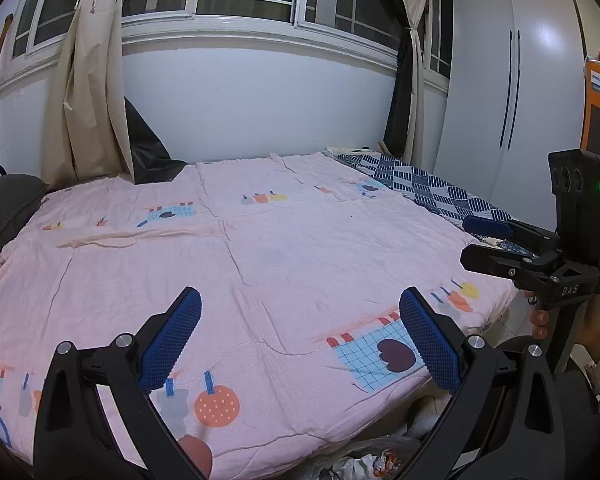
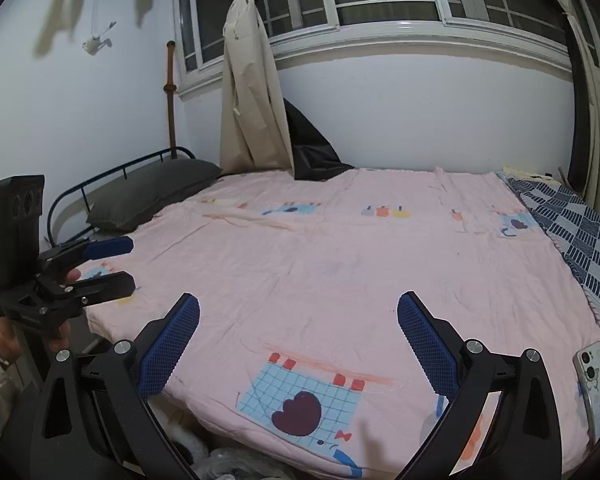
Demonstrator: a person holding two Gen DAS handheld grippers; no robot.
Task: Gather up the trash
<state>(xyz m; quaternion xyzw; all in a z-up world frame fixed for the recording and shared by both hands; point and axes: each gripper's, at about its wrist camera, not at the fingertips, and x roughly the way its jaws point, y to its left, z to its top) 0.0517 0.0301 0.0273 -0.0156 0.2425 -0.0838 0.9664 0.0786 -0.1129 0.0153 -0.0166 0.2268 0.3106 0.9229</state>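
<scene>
Left gripper (image 1: 300, 344) spread wide, right gripper (image 2: 298, 346) likewise — over pink bedsheet (image 1: 292, 248), both empty.

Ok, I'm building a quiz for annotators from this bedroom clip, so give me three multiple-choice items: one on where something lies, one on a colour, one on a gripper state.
1. Where does the white phone with the patterned case lie?
A. on the dark grey pillow
B. at the near right edge of the pink quilted bedspread
C. on the window sill

2. What colour are the ribbed finger pads of the grippers?
A. red
B. green
C. blue

3. How does the right gripper stand?
A. open, holding nothing
B. shut on crumpled paper
C. shut on the phone

Answers: 1 B, the right wrist view shows it on the bedspread, far from the pillow. 2 C, both views show blue pads. 3 A, the pads stand wide apart with only bedspread between.
</scene>
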